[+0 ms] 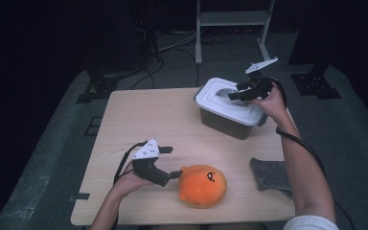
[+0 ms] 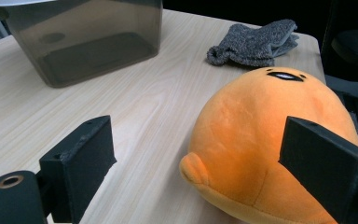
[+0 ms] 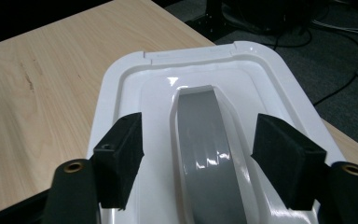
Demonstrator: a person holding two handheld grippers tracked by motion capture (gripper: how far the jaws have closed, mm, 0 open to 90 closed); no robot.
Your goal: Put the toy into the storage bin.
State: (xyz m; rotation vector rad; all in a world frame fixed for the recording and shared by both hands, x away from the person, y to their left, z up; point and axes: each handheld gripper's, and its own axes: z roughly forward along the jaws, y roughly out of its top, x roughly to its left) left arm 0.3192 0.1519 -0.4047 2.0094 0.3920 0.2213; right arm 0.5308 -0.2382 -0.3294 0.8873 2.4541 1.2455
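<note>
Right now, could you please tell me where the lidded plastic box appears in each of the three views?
High view: the plastic box stands at the table's far right, under the right gripper.
Left gripper view: top left, its smoky wall beyond the orange plush.
Right gripper view: its white lid and grey handle lie centre, between the fingers.
Shared landmark: the light wooden table.
</note>
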